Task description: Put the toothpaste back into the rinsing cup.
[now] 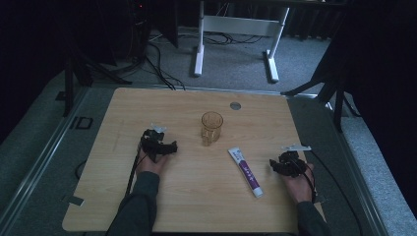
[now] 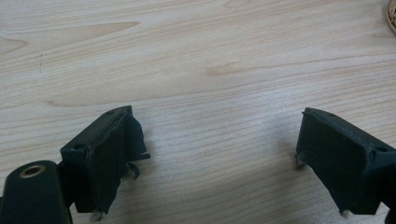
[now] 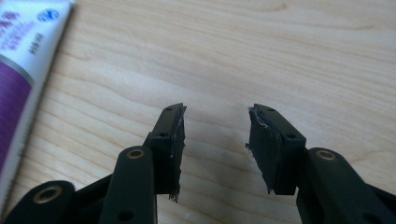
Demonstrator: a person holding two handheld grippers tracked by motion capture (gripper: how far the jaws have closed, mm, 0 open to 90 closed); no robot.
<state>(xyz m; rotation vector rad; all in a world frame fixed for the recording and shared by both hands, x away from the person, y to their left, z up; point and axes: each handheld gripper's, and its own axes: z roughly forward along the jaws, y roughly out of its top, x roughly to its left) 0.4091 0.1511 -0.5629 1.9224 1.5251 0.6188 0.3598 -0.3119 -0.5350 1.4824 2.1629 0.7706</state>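
A clear amber glass mug (image 1: 212, 127) stands upright near the middle of the wooden table (image 1: 196, 196); its rim edge shows at the top right of the left gripper view (image 2: 391, 16). A white and purple tube (image 1: 245, 171) lies flat to the mug's right and nearer me, and runs along the left edge of the right gripper view (image 3: 18, 79). My left gripper (image 1: 162, 143) rests on the table left of the mug, jaws wide open over bare wood (image 2: 219, 140). My right gripper (image 1: 281, 164) sits right of the tube, open with nothing between its jaws (image 3: 215, 123).
A round grey grommet (image 1: 235, 105) is set in the table near its far edge. Beyond the table stand a white desk frame (image 1: 236, 39) and cables on grey carpet. Black stands flank the table on both sides.
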